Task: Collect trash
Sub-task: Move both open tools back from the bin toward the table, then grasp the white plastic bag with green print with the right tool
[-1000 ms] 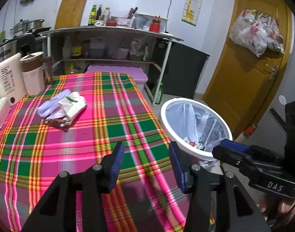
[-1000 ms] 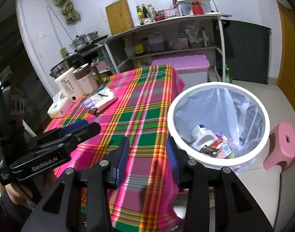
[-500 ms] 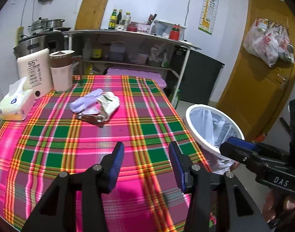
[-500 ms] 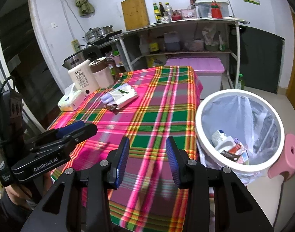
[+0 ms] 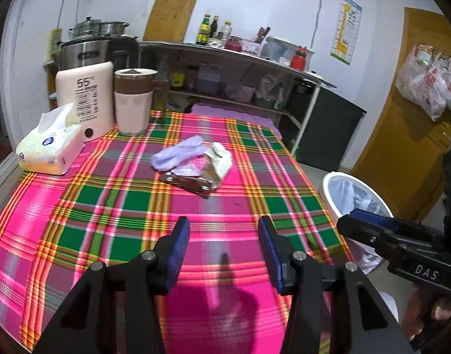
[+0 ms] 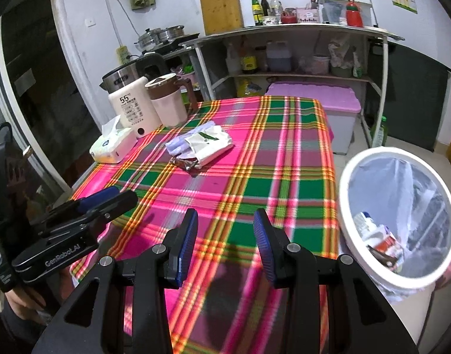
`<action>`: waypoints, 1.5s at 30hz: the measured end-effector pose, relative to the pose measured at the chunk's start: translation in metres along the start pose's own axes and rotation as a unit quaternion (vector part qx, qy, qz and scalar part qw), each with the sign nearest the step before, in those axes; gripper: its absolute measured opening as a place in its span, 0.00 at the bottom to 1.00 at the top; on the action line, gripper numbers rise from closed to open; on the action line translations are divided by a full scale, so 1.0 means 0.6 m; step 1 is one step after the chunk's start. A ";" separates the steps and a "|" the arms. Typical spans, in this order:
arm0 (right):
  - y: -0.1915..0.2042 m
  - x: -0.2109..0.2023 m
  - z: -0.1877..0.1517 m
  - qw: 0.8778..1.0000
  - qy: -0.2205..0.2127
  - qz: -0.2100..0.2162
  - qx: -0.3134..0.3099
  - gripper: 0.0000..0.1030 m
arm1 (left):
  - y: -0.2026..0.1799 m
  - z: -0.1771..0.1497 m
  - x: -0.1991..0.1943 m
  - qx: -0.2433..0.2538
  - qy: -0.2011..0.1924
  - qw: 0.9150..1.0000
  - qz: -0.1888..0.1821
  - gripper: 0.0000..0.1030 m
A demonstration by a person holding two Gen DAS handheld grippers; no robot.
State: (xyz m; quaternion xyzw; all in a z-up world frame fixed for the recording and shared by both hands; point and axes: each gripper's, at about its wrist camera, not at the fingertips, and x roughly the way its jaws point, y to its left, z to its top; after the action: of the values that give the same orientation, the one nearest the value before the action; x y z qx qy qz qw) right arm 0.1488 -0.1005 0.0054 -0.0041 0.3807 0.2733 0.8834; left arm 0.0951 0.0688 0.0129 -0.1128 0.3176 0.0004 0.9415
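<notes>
A small heap of trash lies mid-table: a pale purple glove (image 5: pixel 178 153), a white wrapper (image 5: pixel 221 159) and a brown foil packet (image 5: pixel 190 182); it also shows in the right wrist view (image 6: pixel 202 144). A white bin (image 6: pixel 343 200) lined with a plastic bag stands beside the table's right edge, with trash inside, and shows in the left wrist view (image 5: pixel 331 177). My left gripper (image 5: pixel 222 236) is open and empty over the near part of the table. My right gripper (image 6: pixel 225 230) is open and empty over the table's near right part.
The table has a pink and green plaid cloth (image 5: pixel 107 206). A tissue pack (image 5: pixel 48 150), a white kettle base marked 55 (image 5: pixel 85 100) and a cup (image 5: pixel 134 100) stand at the far left. A shelf unit (image 6: pixel 299 53) and a pink-lidded box (image 6: pixel 314 94) stand behind.
Both grippers have pulled back and swung left from the bin toward the table, so the trash heap now sits ahead of them. Both stay open and empty.
</notes>
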 end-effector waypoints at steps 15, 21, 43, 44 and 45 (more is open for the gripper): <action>0.042 0.161 0.064 0.999 0.044 0.008 -0.014 0.39 | 0.098 0.023 0.045 -0.036 0.004 0.999 0.022 0.48; 0.056 0.212 0.091 0.998 0.051 0.008 -0.019 0.39 | 0.128 0.027 0.054 -0.050 0.005 0.998 0.023 0.48; 0.037 0.257 0.124 0.999 0.032 -0.036 -0.003 0.04 | 0.137 0.041 0.085 -0.056 0.018 0.998 0.008 0.48; 0.034 0.254 0.123 0.999 0.031 -0.034 0.001 0.04 | 0.135 0.041 0.087 -0.056 0.019 0.998 0.007 0.48; 0.028 0.250 0.123 0.999 0.030 -0.030 0.008 0.04 | 0.133 0.042 0.088 -0.055 0.020 0.998 0.008 0.48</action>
State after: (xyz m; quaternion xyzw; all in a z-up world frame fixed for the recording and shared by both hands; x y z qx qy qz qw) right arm 0.2740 0.0017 -0.0402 -0.0167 0.4086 0.2434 0.8795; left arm 0.1467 0.1482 -0.0163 -0.1621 0.3363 0.0228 0.9274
